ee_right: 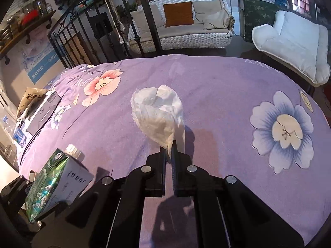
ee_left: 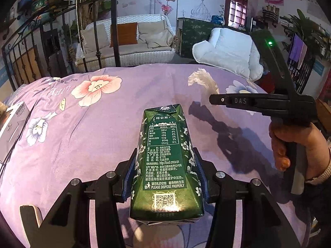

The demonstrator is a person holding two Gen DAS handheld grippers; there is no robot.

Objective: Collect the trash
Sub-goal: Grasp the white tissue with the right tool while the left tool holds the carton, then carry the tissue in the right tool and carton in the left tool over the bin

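My left gripper is shut on a green milk carton and holds it above the purple flowered bedspread. The carton also shows at the lower left of the right wrist view. My right gripper is shut on a crumpled white tissue and holds it over the bedspread. In the left wrist view the right gripper is at the right, with the tissue at its tip.
White boxes and a paper bag lie at the bed's left edge. A black iron bed frame stands behind it. A white wicker sofa and a white cushioned chair stand beyond the bed.
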